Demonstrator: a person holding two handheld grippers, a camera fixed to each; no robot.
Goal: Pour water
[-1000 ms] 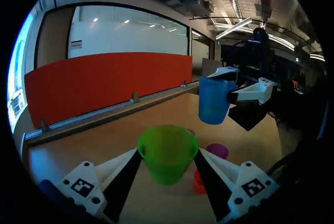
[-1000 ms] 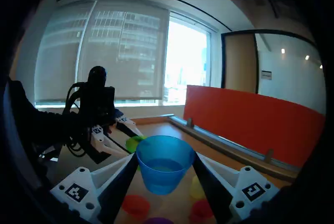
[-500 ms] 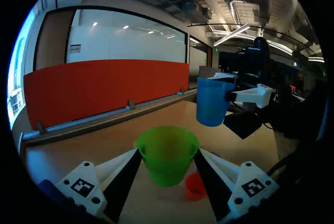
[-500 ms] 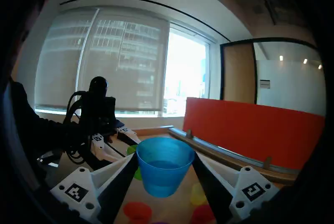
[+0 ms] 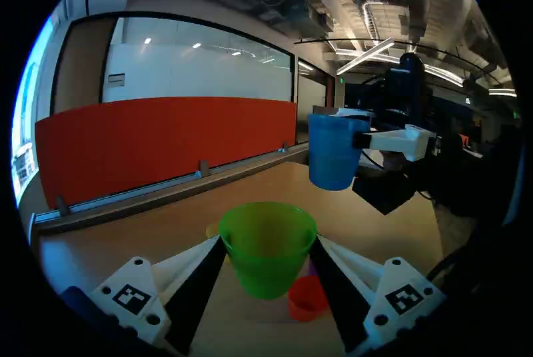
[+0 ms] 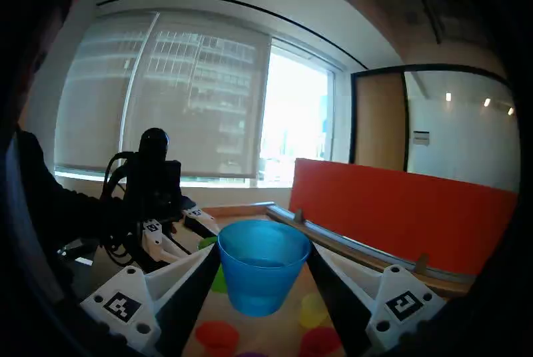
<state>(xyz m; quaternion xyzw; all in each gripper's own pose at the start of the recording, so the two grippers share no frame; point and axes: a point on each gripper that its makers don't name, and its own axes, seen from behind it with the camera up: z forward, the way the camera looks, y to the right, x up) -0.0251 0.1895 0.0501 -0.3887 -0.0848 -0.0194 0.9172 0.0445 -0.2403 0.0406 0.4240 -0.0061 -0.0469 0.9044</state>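
Pouring had not yet begun: the left hand-held gripper [image 5: 268, 245] gripped a green plastic cup [image 5: 268, 250] above the wooden surface [image 5: 200, 217], while the right hand-held gripper [image 6: 264, 258] gripped an upright blue translucent plastic cup [image 6: 264, 277], apparently containing water.

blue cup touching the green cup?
Apart. Left gripper view: blue cup hangs above and beyond green cup, with table visible between them.

No legible text. Wall sign [image 5: 116, 80] too small to read; square markers [image 5: 130, 297] bear patterns only.
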